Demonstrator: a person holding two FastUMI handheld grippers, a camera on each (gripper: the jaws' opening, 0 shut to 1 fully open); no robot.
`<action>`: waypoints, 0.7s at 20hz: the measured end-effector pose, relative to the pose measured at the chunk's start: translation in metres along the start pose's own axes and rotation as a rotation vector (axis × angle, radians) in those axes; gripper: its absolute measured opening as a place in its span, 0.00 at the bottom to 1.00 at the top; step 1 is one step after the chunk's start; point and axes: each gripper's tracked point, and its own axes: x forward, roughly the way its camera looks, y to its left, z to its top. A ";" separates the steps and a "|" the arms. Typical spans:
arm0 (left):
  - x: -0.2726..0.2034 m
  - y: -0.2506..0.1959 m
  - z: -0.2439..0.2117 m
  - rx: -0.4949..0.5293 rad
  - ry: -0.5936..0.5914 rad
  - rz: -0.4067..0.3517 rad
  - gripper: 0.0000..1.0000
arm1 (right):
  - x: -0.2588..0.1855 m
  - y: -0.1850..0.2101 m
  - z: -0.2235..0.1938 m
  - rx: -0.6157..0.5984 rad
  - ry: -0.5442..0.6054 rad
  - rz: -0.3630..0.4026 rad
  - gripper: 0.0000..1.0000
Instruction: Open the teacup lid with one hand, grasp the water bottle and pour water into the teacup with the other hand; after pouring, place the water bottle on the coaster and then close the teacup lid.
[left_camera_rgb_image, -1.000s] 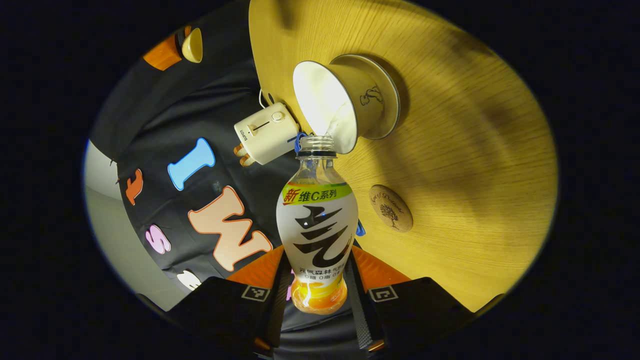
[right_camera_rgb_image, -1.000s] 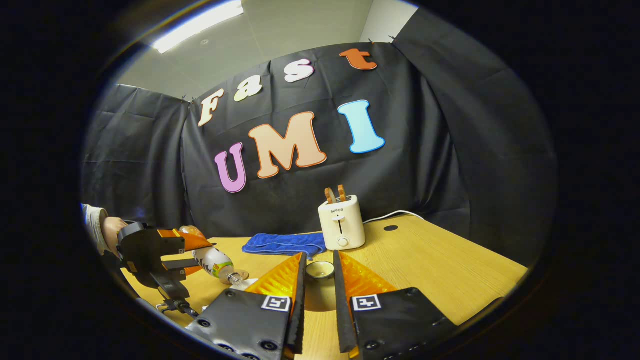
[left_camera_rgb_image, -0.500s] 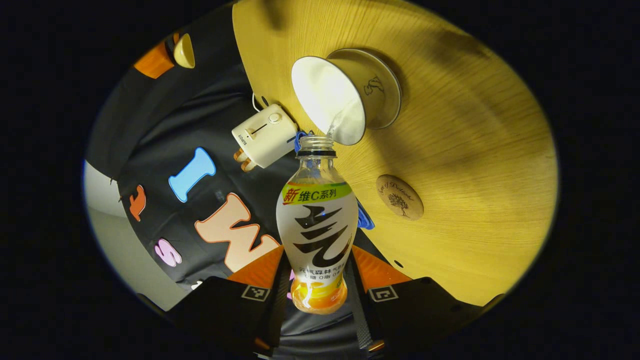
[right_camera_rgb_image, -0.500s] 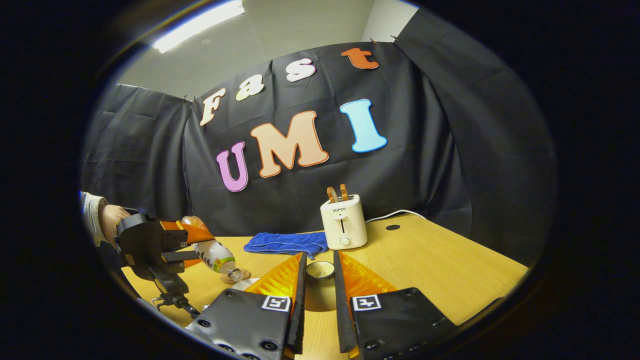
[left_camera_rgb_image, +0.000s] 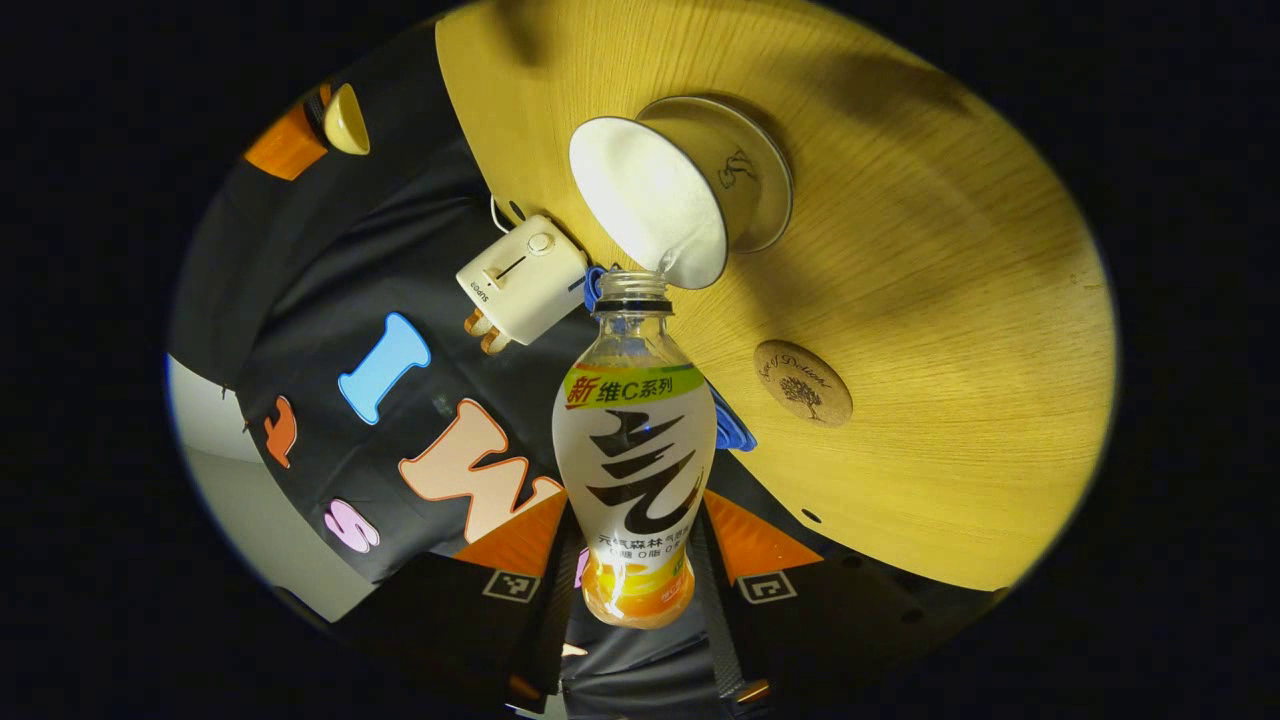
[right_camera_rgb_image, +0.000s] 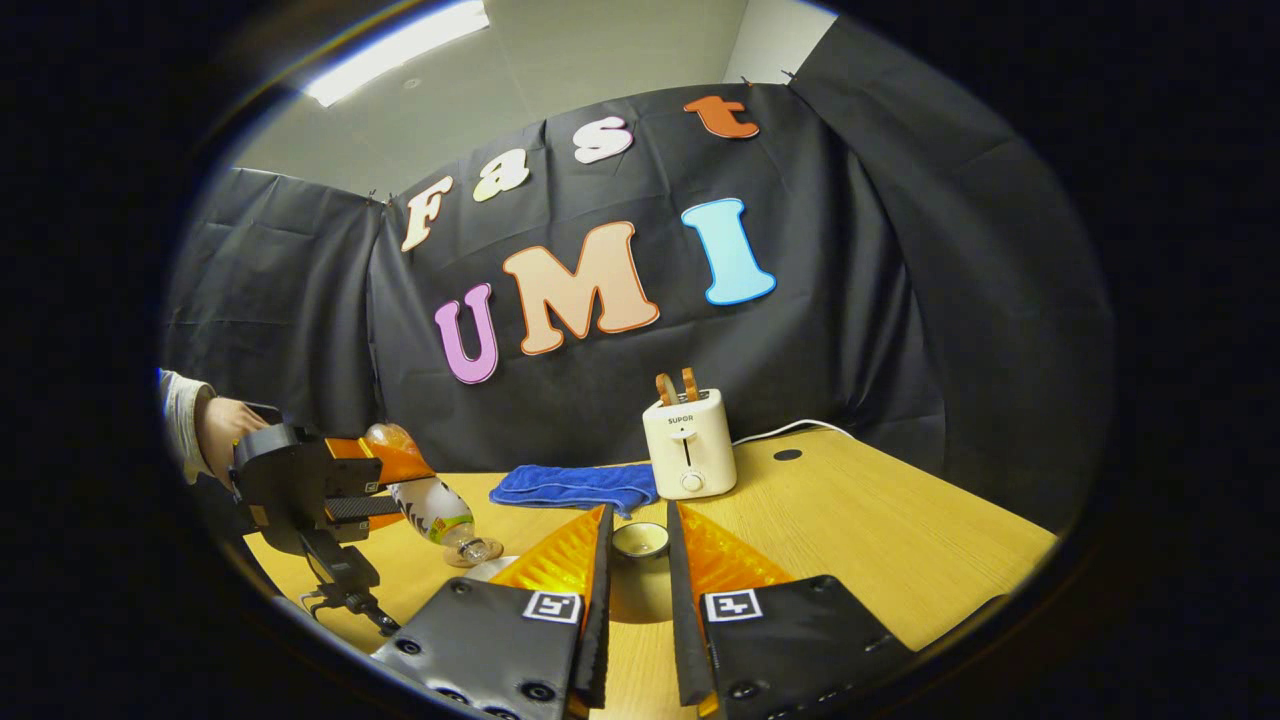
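We see the left gripper (left_camera_rgb_image: 635, 590) clamped on the tilted water bottle (left_camera_rgb_image: 634, 450), mouth at the open teacup (left_camera_rgb_image: 650, 205) rim, while the right gripper (right_camera_rgb_image: 640, 560) apparently pinches the lid (right_camera_rgb_image: 640, 540).

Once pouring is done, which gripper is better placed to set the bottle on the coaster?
Left. The left gripper is shut on the bottle, tilted mouth-first over the teacup, with the coaster bare on the table beside it. The right gripper holds the lid farther off.
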 end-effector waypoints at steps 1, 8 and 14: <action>-0.001 0.002 0.000 0.005 0.001 0.003 0.57 | 0.000 0.000 0.000 0.001 0.000 0.000 0.32; -0.002 -0.002 0.001 0.012 -0.004 -0.013 0.57 | 0.000 0.003 -0.001 -0.002 0.002 0.007 0.30; -0.002 -0.010 0.003 -0.014 -0.010 -0.032 0.57 | 0.000 0.008 -0.004 -0.011 0.013 0.019 0.33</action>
